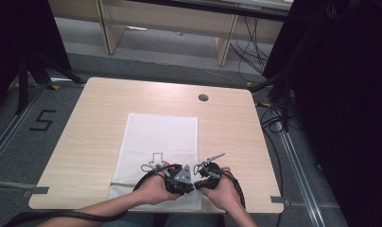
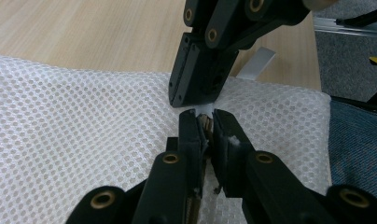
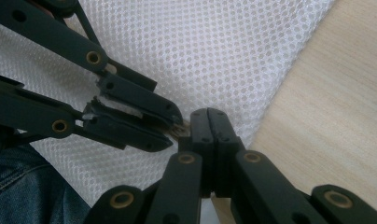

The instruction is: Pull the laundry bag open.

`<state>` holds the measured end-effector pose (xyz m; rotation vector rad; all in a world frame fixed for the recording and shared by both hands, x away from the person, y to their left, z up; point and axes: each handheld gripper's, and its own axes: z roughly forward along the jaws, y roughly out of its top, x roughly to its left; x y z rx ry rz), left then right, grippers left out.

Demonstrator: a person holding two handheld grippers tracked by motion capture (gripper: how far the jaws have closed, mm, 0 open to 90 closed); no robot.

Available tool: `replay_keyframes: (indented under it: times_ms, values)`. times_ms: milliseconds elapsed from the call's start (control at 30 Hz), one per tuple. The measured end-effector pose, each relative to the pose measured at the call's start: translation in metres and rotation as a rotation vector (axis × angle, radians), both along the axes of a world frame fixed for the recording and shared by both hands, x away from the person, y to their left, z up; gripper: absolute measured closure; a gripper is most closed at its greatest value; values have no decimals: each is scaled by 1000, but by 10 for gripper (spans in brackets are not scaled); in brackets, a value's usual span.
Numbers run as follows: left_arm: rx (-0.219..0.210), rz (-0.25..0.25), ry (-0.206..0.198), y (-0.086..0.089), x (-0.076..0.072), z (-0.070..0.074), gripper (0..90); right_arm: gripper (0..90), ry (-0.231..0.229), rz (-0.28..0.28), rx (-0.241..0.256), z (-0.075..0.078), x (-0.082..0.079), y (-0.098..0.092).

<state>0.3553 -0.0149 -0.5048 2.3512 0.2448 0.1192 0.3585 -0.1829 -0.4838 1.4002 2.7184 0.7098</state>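
white mesh bag [image 1: 160, 142] on table [image 1: 94, 123], both tongs [image 2: 206, 122] [image 3: 210, 122] pinching its near edge

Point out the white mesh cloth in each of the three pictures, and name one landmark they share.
High view: the white mesh cloth lies mid-table, reaching the near edge.
Left gripper view: it spans the middle.
Right gripper view: it covers the upper left.
Shared landmark: the wooden table.

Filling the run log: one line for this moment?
left gripper: shut on small part | right gripper: shut | white mesh cloth: flat on table
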Motion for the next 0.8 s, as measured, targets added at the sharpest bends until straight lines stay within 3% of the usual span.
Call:
replay_keyframes:
  times_ms: [267,433,467,567,800]
  values:
    - [2,11,5,0,-1,2,820,900,9,-10,-22,1,-2,2]
    - [7,11,1,0,-2,3,821,900,6,-5,-17,1,-2,2]
    - [8,11,-2,0,-3,3,821,900,-16,18,-12,0,-2,2]
    - [9,3,-18,0,-2,4,821,900,5,-4,-22,1,-2,2]
    - [18,7,-17,7,-4,10,821,900,-3,7,-12,0,-2,2]
